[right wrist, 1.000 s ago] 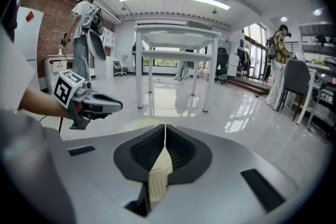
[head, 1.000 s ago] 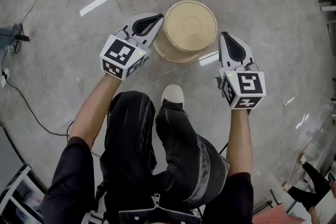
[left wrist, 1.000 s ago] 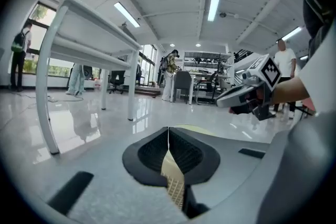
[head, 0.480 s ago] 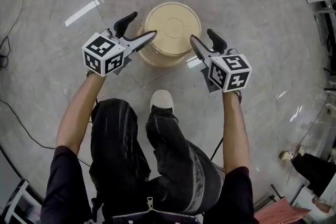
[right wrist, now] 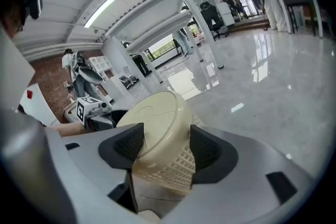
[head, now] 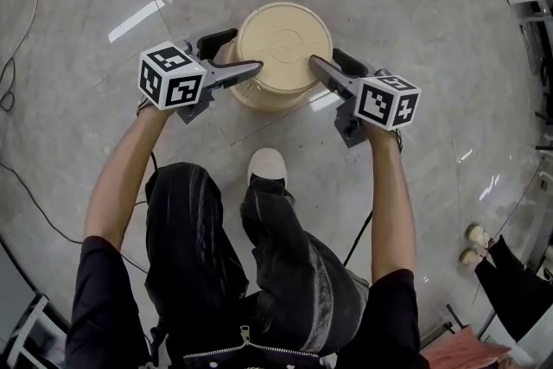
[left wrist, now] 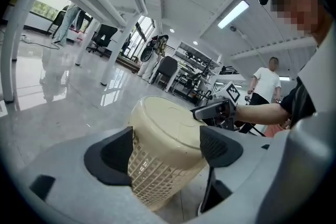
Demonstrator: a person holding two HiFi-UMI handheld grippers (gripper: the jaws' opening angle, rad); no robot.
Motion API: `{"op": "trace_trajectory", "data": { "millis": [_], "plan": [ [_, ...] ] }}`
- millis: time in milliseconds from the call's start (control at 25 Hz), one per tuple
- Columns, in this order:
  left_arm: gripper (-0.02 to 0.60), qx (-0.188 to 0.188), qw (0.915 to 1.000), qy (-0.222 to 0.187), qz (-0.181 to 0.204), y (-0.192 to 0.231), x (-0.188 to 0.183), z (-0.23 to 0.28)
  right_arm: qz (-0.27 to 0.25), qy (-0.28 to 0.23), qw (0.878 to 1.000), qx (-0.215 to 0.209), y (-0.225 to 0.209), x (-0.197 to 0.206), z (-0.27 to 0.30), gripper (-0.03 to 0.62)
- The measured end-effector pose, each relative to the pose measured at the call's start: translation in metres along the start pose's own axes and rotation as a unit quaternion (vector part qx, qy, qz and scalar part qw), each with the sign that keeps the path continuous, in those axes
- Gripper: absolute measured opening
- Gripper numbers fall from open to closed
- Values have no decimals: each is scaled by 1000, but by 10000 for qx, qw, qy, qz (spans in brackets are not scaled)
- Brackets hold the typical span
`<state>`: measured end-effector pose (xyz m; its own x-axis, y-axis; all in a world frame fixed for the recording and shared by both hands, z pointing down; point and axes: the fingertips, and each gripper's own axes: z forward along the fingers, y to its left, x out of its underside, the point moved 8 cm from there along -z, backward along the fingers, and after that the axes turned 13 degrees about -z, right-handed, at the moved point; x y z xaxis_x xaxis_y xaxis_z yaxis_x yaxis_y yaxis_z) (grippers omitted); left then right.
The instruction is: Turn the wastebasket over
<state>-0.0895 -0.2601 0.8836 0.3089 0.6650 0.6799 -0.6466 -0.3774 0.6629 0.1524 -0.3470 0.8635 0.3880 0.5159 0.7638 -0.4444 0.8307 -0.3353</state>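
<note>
Polished grey stone floor (head: 415,30) carries the cream plastic lattice wastebasket (head: 283,43), base up, near the person's white shoe (head: 266,164). The left gripper (head: 248,48) and right gripper (head: 324,56) flank it. Their jaws have just been opening wide and straddle its wall without pressing. Recommend both grip evenly before rotating.

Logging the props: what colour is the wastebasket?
The wastebasket is cream, lattice-sided; left gripper view shows it best.

The wastebasket (head: 285,43) hides its own mouth; a bystander (head: 505,285) is cut off bottom right.
</note>
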Motion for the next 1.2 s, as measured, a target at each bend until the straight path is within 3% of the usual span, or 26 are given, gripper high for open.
{"op": "trace_trajectory", "data": {
  "millis": [120,400,600,760,920,1200],
  "plan": [
    [385,2,9999,80,99,-2,-1,2,149,-4,9998,-106,-1,1,1,264],
    [385,-72,9989,61,458,-8,-6,-1,-223,-112,9996,89,5,-7,-3,262],
    [383,-169,9923,-180,1210,-17,-12,-6,-916,-391,9945,322,17,-18,-10,262],
    [379,-372,9828,-335,1776,-23,-13,-10,-1673,-619,9821,606,28,-21,-16,262],
    [337,-410,9825,-431,1764,-22,-10,-13,-2281,-831,9661,883,38,-19,-21,262],
    [337,-269,9869,-316,1561,-26,14,-51,-2690,-986,9550,763,78,-1,-25,252]
  ]
}}
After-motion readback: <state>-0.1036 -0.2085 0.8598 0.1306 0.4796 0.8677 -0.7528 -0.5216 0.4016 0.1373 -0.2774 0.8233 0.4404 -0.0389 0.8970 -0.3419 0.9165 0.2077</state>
